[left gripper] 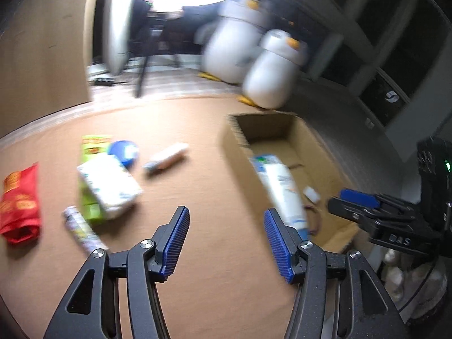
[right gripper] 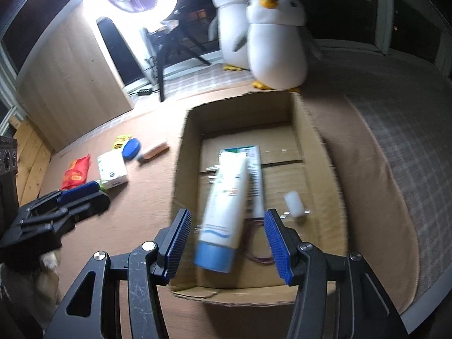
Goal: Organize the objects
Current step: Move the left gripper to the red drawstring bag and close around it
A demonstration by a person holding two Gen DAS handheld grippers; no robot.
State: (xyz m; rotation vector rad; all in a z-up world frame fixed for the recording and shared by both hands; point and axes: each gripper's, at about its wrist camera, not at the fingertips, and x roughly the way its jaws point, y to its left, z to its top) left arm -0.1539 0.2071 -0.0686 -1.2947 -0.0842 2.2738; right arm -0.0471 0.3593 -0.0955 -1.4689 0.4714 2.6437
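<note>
Inside box (right gripper: 319, 152): one tube (right gripper: 226, 197); behind: two penguins (right gripper: 276, 45).

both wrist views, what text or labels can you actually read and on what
"DAS": embossed on the body of the right gripper, readable in the left wrist view.
White "S"-like logo on the dark cabinet: a sign, no words.
White tube in the cardboard box: print blurred, unreadable.
Red packet, white carton, green packet: print too blurred to read.
</note>
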